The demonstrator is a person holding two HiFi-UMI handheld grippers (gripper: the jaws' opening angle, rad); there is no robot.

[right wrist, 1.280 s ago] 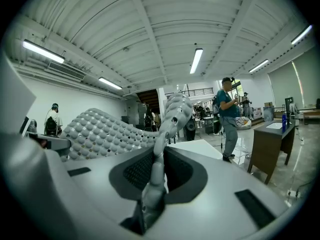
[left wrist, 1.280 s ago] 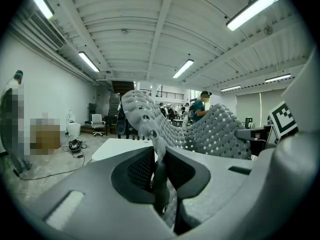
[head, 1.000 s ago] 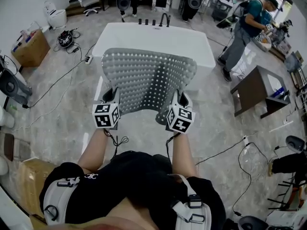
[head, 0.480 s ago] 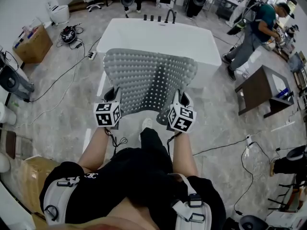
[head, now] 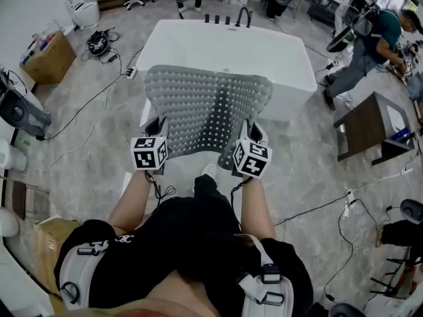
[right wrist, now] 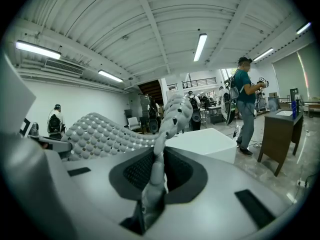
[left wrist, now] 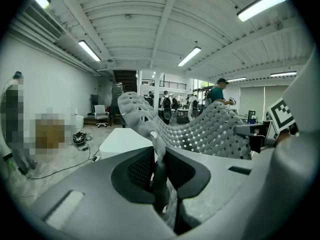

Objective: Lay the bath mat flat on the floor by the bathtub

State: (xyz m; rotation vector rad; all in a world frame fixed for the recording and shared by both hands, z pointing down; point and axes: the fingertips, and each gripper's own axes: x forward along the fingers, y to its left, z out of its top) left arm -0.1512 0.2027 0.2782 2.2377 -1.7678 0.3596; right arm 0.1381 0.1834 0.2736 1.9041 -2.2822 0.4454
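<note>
A grey perforated bath mat (head: 208, 107) hangs stretched in the air between my two grippers, in front of the white bathtub (head: 231, 45). My left gripper (head: 157, 129) is shut on the mat's near left corner; in the left gripper view the mat's edge (left wrist: 159, 156) is pinched between the jaws and the sheet (left wrist: 210, 129) billows away to the right. My right gripper (head: 248, 136) is shut on the near right corner; in the right gripper view the mat's edge (right wrist: 157, 171) runs up between the jaws, its studded sheet (right wrist: 100, 131) spreading left. The bathtub (right wrist: 210, 141) lies beyond.
Cables (head: 86, 111) trail over the grey floor to the left of the tub. A cardboard box (head: 43, 61) stands at far left, a dark side table (head: 370, 127) at right. A person (head: 370, 45) bends over at the upper right. My own foot (head: 208, 172) shows under the mat.
I have stepped a little closer to the bathtub; it sits lower and larger in the head view. A leg has come forward under the mat. Both grips are unchanged.
</note>
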